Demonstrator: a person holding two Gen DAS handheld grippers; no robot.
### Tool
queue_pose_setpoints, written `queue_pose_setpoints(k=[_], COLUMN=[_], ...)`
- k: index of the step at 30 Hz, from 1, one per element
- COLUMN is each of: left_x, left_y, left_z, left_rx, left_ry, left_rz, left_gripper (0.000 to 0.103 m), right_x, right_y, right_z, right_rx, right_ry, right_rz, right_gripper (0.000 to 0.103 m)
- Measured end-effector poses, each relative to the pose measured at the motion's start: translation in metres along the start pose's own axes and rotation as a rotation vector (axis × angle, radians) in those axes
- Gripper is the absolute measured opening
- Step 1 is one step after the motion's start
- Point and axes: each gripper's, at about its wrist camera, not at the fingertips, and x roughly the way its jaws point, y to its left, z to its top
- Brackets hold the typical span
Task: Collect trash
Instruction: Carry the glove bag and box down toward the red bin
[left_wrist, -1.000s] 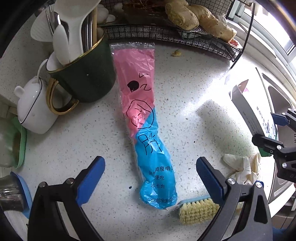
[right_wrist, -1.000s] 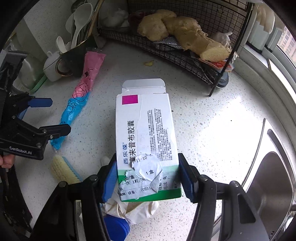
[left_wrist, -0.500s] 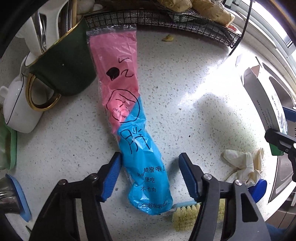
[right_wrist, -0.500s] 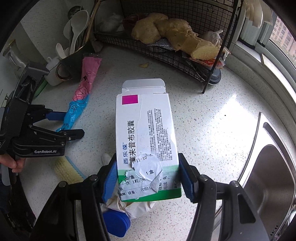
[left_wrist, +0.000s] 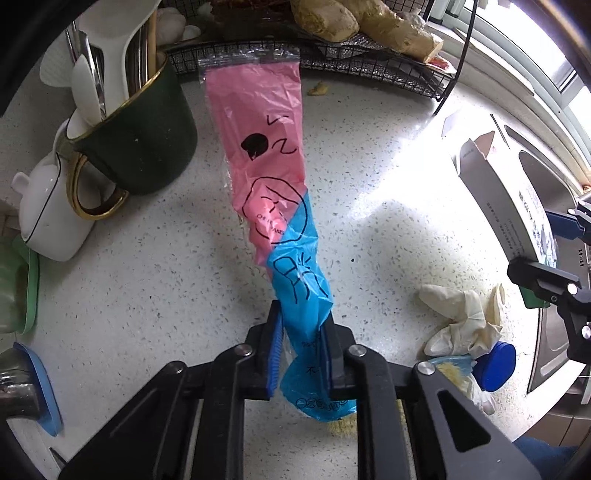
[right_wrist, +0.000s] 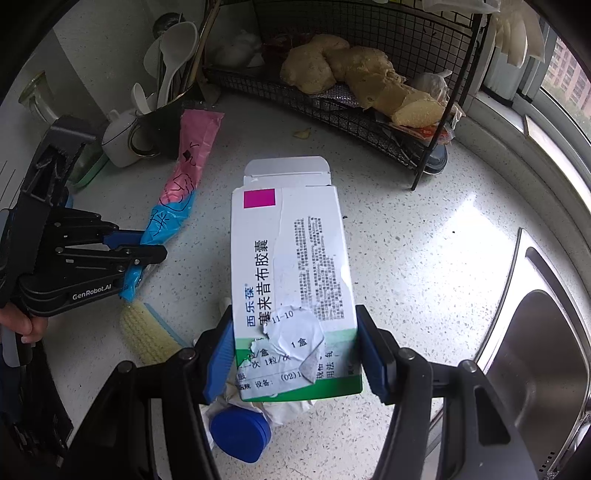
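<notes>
Speckled white bench (left_wrist: 155, 280), steel sink (right_wrist: 543, 354) at right edge, wire rack (right_wrist: 369, 110) along back. Left gripper (left_wrist: 301, 343) jaws just closed, pinching pink-and-blue wrapper (left_wrist: 266, 155); right gripper (right_wrist: 295, 354) jaws clamping medicine box (right_wrist: 291, 258).

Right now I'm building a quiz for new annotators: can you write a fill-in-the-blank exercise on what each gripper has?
1. The left gripper has just closed its jaws on the ____ end of the pink and blue plastic bag.
2. The right gripper holds a torn white medicine ____.
3. The bag's pink end lies beside the dark green ____.

Missing words: blue; box; mug
</notes>
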Motion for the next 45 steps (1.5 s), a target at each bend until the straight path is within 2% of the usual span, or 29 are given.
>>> queue_pose_setpoints(k=[11,16,23,33,41,45], left_x=[-0.073,-0.095,-0.127,-0.155,-0.159,-0.151], left_y=[-0.032,-0.057,-0.102,-0.177,-0.224,-0.234], left_z=[-0.030,-0.064,-0.124,-0.232,-0.320,-0.351], left_rx=[0.093,0.124,0.147,0.153,0.135,0.128], left_ry=[-0.075,-0.090,-0.114,-0.120,-0.086,-0.052], left_rz=[-0.012,-0.014,-0.019,0.034,0.039,0.031], left_gripper=[0.015,0.015,0.015,0.015,0.015,0.015], right_x=[-0.046,-0.073,-0.105,-0.132,-0.147,-0.145], right_y=[0.001,0.003,0.006,0.021,0.042,0.051], right_z=[-0.029,-0.054,-0.104,-0.196,-0.266,-0.292], right_rx=[-0.022,-0.035,-0.034,-0.058,-0.073,-0.066], right_ry=[-0.042,-0.070,-0.110,-0.147,-0.153,-0.133], right_rz=[-0.006,-0.023,-0.018,0.021,0.057,0.082], right_gripper=[0.057,0.057,0.057,0.057,0.057,0.057])
